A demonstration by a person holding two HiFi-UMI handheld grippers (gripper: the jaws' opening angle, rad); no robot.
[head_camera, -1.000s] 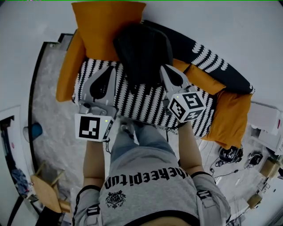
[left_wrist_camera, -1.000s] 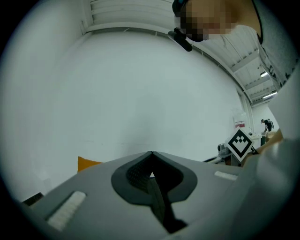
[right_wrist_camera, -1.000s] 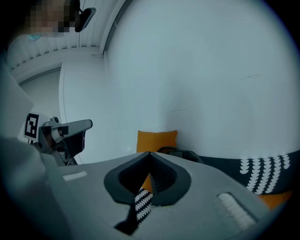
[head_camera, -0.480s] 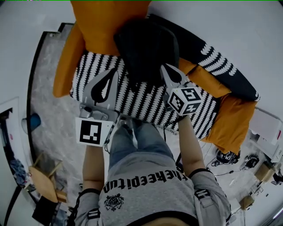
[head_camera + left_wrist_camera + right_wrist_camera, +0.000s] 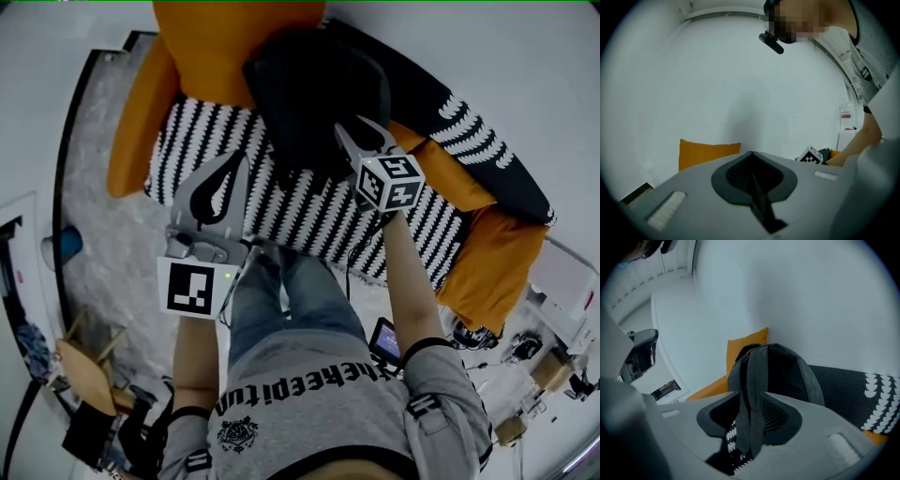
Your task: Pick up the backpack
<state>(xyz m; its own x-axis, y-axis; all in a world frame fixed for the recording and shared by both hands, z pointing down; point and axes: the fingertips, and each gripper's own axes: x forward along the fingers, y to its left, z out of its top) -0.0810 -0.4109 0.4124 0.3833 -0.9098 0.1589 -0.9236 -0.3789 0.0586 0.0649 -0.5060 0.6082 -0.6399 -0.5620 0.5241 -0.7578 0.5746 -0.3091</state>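
Observation:
The black backpack (image 5: pixel 314 94) stands on a sofa (image 5: pixel 309 220) with a black-and-white patterned seat and leans on an orange cushion (image 5: pixel 216 47). My right gripper (image 5: pixel 361 133) is at the backpack's lower right side. Its jaws have just been opening. In the right gripper view a dark strap (image 5: pixel 750 394) of the backpack (image 5: pixel 792 371) hangs between the parted jaws of the right gripper (image 5: pixel 750 425), and the pads do not press on it. My left gripper (image 5: pixel 242 161) hovers shut over the seat, left of the backpack, holding nothing. The left gripper (image 5: pixel 752 154) faces a white wall.
Orange cushions lie along the sofa's left arm (image 5: pixel 136 122) and right end (image 5: pixel 492 258). A pale rug (image 5: pixel 103 197) lies to the left. A wooden chair (image 5: pixel 89 375) stands at the lower left. Cables and small devices (image 5: pixel 520 347) litter the floor at the right.
My right gripper has moved forward to the backpack and its jaws have parted around a strap. The left gripper has shifted only slightly and stays shut.

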